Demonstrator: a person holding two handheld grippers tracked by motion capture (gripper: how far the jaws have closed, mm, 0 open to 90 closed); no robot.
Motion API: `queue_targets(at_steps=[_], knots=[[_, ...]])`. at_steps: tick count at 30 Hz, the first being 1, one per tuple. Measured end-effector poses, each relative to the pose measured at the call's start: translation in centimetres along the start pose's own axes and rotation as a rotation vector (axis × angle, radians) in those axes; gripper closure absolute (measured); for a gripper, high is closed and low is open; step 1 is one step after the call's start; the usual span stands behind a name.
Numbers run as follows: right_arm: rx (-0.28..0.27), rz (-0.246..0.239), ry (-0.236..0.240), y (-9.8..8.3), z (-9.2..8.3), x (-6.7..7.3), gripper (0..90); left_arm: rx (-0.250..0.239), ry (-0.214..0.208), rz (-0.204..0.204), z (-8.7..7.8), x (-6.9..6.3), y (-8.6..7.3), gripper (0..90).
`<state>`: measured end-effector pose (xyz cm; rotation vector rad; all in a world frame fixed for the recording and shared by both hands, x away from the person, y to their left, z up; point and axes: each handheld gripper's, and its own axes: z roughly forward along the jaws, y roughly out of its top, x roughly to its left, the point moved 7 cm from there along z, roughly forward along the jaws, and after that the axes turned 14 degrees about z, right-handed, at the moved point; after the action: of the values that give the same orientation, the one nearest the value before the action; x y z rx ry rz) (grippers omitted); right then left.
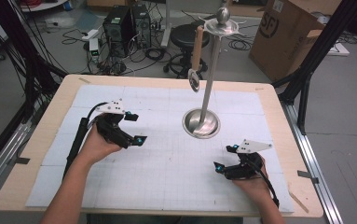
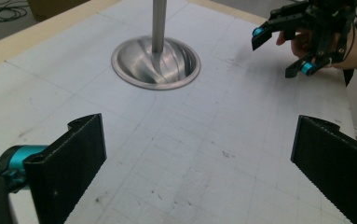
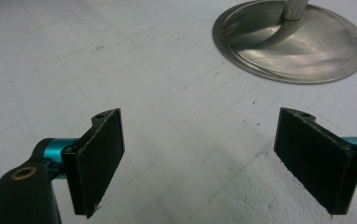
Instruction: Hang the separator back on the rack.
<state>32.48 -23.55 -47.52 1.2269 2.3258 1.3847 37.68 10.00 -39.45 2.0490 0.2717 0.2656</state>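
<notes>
While both hands rest low over the white gridded mat (image 1: 167, 163), the left gripper (image 1: 135, 128) sits at the left of the high view, held in the person's left hand (image 1: 97, 145). Its jaws stand wide apart and hold nothing; in the left gripper view, bare mat lies between the two black pads (image 2: 71, 163).

Ahead and to the right of that gripper stands a metal utensil stand (image 1: 209, 88): a round dished base (image 1: 201, 123) flat on the mat, an upright pole and a disc at the top with a ball above it. A spoon (image 1: 195, 53) with a wooden handle hangs from the disc, bowl downward, clear of the mat.

Nearer the person and right of the base, the right gripper (image 1: 226, 157) is held in the right hand (image 1: 253, 179), well apart from the left one. Its jaws are likewise spread wide and empty. In the right gripper view, the base lies ahead of the pads (image 3: 99, 158), off to the right, not touching them.

Behind the wooden table (image 1: 36, 140) are a black stool (image 1: 185, 35) and a cardboard box (image 1: 290, 32) on the floor.
</notes>
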Motion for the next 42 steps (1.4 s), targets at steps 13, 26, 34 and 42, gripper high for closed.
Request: queue_targets(at_steps=[13,26,34,42], knots=[[0.003,-0.002,-0.005,0.0,0.1,0.0,15.1,0.030,0.012,0.005,0.6,-1.1,-1.7,3.7],[0.000,0.009,0.004,0.0,0.1,-0.2,15.1,0.015,0.033,-0.023,0.2,-1.5,-2.7,1.7],[0.003,0.006,0.009,-0.1,0.2,-0.2,15.1,0.021,0.045,-0.045,0.0,-1.4,-4.2,1.7],[0.010,0.002,0.000,-0.1,0.2,-0.2,15.1,0.049,0.031,-0.028,0.7,-2.0,-4.4,1.7]])
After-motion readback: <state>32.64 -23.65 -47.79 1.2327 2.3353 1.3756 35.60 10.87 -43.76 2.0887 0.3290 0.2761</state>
